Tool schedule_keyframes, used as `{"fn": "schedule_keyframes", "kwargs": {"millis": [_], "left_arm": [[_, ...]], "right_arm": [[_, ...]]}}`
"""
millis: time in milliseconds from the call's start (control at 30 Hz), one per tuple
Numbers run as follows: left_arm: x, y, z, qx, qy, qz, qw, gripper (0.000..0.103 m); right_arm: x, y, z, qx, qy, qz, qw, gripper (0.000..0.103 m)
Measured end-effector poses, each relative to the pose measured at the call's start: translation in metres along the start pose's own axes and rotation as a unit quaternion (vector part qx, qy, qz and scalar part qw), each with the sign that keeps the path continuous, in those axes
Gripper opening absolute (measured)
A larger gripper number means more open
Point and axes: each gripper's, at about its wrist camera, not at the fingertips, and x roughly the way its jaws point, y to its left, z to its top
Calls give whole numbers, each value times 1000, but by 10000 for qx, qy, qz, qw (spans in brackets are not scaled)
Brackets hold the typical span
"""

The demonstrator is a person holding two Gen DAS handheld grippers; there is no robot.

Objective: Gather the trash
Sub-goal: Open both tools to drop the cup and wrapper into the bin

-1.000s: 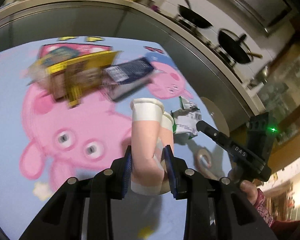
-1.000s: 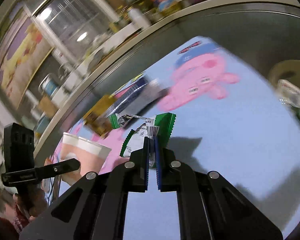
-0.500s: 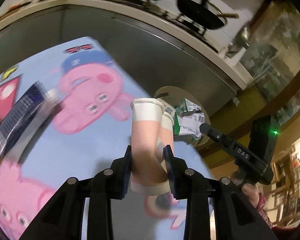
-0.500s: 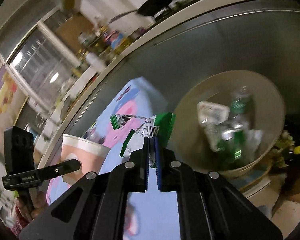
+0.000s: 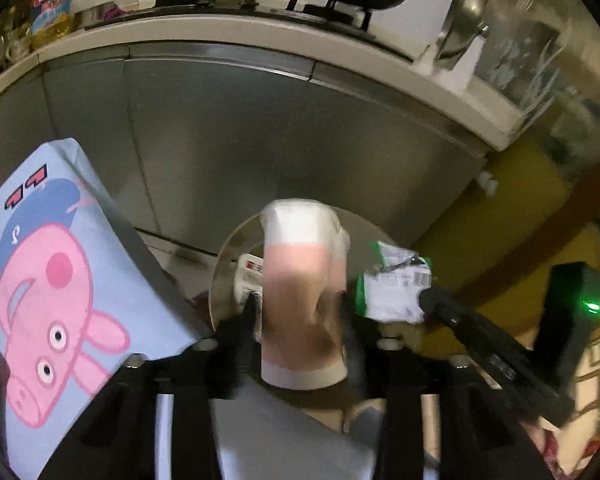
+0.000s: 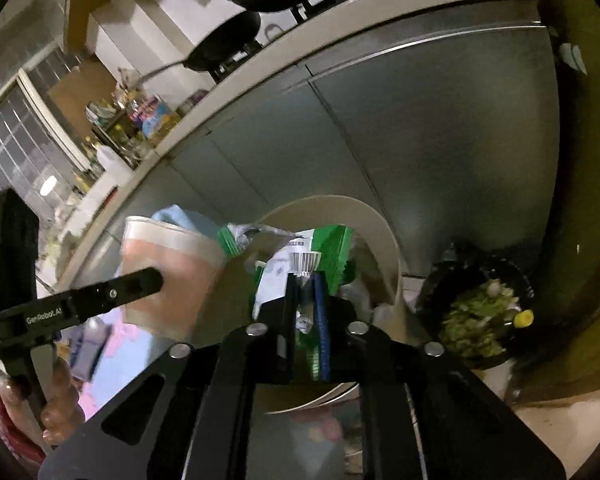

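Both loads now over bin (image 6: 384,240), w/ plant pot (image 6: 480,320) beside.

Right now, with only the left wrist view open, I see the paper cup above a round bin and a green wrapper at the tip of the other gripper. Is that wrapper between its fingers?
Observer: Yes. The green-and-white wrapper stands between the fingers of the right gripper. Its jaws have just been opening, and a gap shows beside the pads.
Operator: Where is the bin from that side?
Observer: The beige bin lies directly behind the wrapper, with its opening facing the camera.
Operator: Is anything next to the bin that I can't see?
Observer: A dark pot holding greenery sits on the floor just to the right of the bin.
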Motion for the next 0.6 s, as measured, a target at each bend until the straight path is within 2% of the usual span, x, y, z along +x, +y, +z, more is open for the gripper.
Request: {"fn": "schedule_keyframes", "kwargs": {"millis": [33,67,100,133,200,367,600], "left_arm": [[6,-1,0,31,-2,246,9997,86],[8,0,-1,42,-63,351,9994,81],[10,1,-1,45,-45,408,9991,72],[11,4,-4,3,69,370,9993,69],[6,10,-9,-127,109,267,9995,69],[-29,20,-33,-214,-188,281,9992,69],[-80,42,-92,-312,-548,650,9959,69]], "right_arm": [[7,-1,0,-53,130,-65,9999,36],[11,-3,-2,-51,160,-158,9997,52],[11,-5,-2,-32,110,-188,9998,52],[8,-5,-4,-2,18,-151,9999,51],[0,-5,-7,51,-109,-119,9999,51],[-20,-3,-15,248,-188,14,9995,51],[-36,15,-32,384,-95,167,9991,51]]}}
